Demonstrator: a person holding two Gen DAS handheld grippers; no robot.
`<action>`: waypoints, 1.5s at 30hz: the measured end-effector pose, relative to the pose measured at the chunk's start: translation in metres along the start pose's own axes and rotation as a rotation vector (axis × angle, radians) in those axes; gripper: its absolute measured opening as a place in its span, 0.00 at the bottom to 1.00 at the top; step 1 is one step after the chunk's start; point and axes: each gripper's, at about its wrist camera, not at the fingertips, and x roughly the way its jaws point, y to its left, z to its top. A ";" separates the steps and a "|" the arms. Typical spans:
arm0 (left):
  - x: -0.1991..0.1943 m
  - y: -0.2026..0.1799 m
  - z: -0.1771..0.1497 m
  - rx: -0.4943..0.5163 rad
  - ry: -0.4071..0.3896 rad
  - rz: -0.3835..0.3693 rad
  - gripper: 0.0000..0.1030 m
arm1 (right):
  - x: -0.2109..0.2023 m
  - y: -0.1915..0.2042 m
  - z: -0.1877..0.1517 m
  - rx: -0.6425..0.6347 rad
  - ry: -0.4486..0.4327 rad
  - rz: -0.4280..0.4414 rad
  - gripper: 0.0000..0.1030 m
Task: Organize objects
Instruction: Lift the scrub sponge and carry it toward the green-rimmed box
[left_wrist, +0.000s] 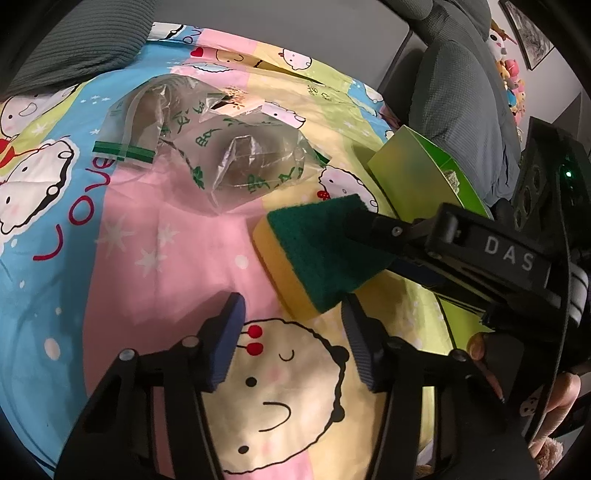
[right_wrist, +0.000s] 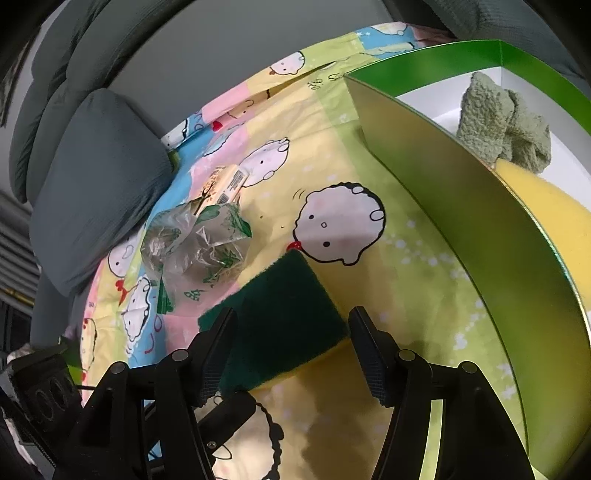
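sponge green face up on bedsheet beside box, long axis toward bag | right gripper jaws straddle it, contact unclear | left gripper jaws open, empty

sponge: yellow, dark green scouring face up, tilted, on the sheet
bag: clear, crumpled, green print, at 10 o'clock from sponge
box: green, open, at 2 o'clock; holds cloth, yellow sponge
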 end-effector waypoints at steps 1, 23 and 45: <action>0.001 -0.001 0.000 0.002 0.001 -0.014 0.43 | 0.000 0.000 0.000 -0.004 -0.002 0.001 0.62; -0.008 -0.024 -0.001 0.104 -0.071 -0.001 0.33 | -0.019 0.005 -0.003 -0.044 -0.053 0.019 0.57; -0.073 -0.099 0.008 0.370 -0.378 -0.017 0.33 | -0.131 0.017 -0.010 -0.101 -0.361 0.055 0.57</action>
